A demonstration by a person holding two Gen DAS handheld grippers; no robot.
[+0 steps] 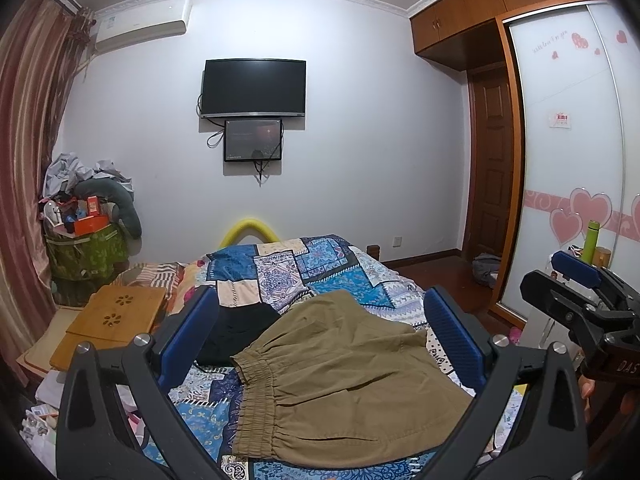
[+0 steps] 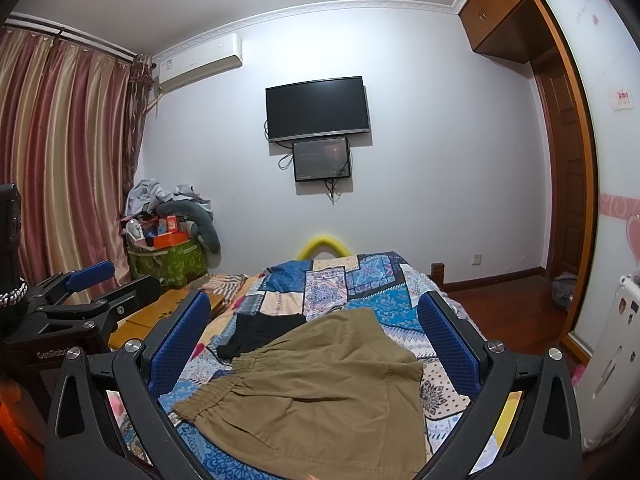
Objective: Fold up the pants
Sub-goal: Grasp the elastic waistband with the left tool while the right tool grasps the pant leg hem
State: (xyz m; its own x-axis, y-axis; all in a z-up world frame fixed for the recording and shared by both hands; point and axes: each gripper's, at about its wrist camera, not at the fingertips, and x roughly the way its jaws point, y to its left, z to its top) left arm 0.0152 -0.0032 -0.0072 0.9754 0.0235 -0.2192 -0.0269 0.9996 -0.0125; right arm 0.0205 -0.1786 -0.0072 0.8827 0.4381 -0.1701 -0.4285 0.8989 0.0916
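Note:
Khaki shorts with an elastic waistband (image 1: 340, 384) lie flat on the patchwork bedspread (image 1: 280, 272), waistband to the left; they show in the right wrist view (image 2: 320, 392) too. My left gripper (image 1: 320, 340) is open and empty, held above the shorts with its blue pads (image 1: 188, 332) either side. My right gripper (image 2: 316, 344) is open and empty, also above the shorts. The right gripper shows at the right edge of the left wrist view (image 1: 580, 288); the left gripper shows at the left edge of the right wrist view (image 2: 92, 284).
A black garment (image 1: 236, 332) lies on the bed just beyond the shorts. A wooden lap tray (image 1: 116, 316) sits at the bed's left side. A cluttered green bag (image 1: 88, 252) stands in the corner by the curtain. A wardrobe (image 1: 568, 160) stands right.

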